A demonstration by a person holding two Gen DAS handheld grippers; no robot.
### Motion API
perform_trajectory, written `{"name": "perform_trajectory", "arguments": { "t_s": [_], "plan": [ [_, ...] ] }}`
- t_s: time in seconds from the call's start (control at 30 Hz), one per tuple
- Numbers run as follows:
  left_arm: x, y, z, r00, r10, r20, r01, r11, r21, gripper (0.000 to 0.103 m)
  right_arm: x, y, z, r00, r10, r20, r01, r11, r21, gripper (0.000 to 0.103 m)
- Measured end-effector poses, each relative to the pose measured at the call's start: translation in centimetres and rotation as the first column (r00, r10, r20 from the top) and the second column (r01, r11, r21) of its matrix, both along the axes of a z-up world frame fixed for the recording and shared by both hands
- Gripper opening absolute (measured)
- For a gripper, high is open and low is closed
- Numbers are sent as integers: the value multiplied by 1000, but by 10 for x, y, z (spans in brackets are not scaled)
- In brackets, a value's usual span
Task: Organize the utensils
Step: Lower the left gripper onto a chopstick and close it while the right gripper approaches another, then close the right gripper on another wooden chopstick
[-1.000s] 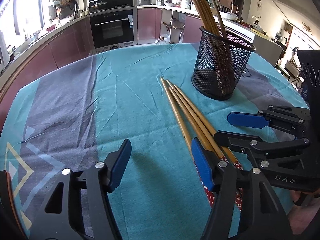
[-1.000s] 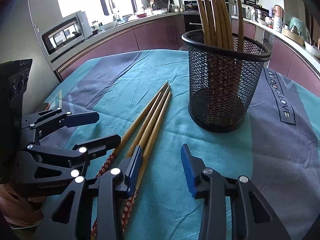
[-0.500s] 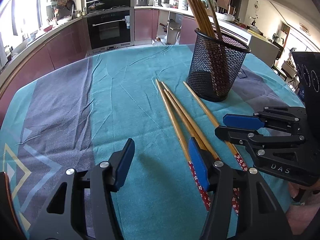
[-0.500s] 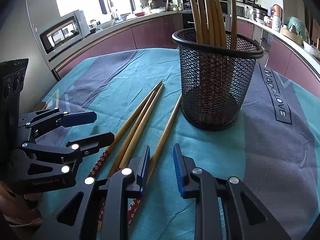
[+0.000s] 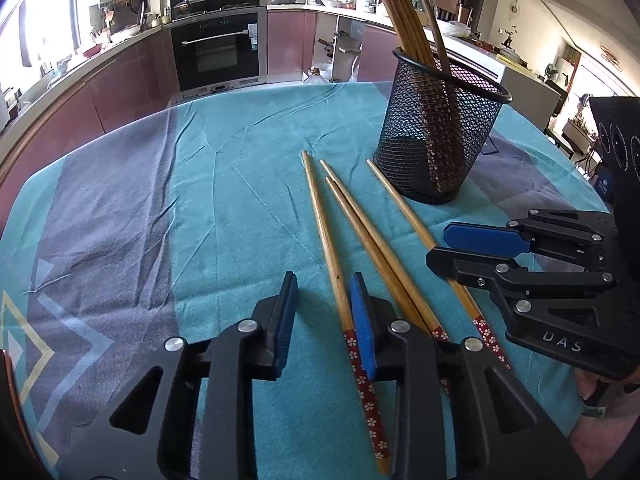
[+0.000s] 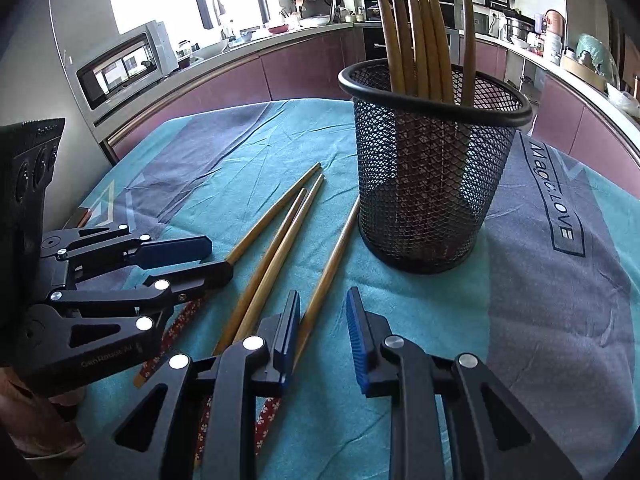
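Note:
Several wooden chopsticks (image 5: 352,224) with red flowered ends lie loose on the teal tablecloth (image 5: 224,184); they also show in the right wrist view (image 6: 280,232). A black mesh holder (image 5: 436,140) stands upright behind them with several chopsticks in it; it also shows in the right wrist view (image 6: 432,176). My left gripper (image 5: 326,316) is open and low, its right finger lying among the chopstick ends, the leftmost chopstick between its fingers. My right gripper (image 6: 324,332) is open, the rightmost chopstick beside its left finger. Each gripper shows in the other's view: right (image 5: 472,248), left (image 6: 192,260).
The round table is covered by the teal and grey cloth (image 6: 560,280). Kitchen counters, an oven (image 5: 218,52) and a microwave (image 6: 124,68) stand beyond the table edge. Bare cloth lies to the left of the chopsticks.
Both grippers have narrowed their opening and shifted over the chopstick ends. One chopstick has been moved apart from the bundle, toward the holder.

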State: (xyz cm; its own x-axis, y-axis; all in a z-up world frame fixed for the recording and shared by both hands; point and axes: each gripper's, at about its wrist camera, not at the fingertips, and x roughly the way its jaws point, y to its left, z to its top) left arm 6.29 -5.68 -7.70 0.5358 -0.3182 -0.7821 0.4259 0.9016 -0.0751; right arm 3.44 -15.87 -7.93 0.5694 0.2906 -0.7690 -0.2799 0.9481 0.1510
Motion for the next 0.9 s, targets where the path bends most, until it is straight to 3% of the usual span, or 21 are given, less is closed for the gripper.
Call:
{"name": "perform_trajectory", "arguments": {
  "t_s": [0.13,0.63,0.7,0.9],
  "plan": [
    [3,2,1,1000,7,-14,-8,1000,-16,20,4,1,0,1000,-2,1,2,1000,0,22],
    [32,-15,1,1000,-6,-21,7,1000,6,27,22,8,-1,1000,-3,2,3,1000,-2,22],
    [35,-17,1,1000,-8,-14,8,1000,14,27,24,8,-1,1000,-5,2,5,1000,-4,17],
    [40,-19,1,1000,0,-18,0,1000,9,14,28,4,-1,1000,-14,-6,14,1000,17,10]
  ]
}}
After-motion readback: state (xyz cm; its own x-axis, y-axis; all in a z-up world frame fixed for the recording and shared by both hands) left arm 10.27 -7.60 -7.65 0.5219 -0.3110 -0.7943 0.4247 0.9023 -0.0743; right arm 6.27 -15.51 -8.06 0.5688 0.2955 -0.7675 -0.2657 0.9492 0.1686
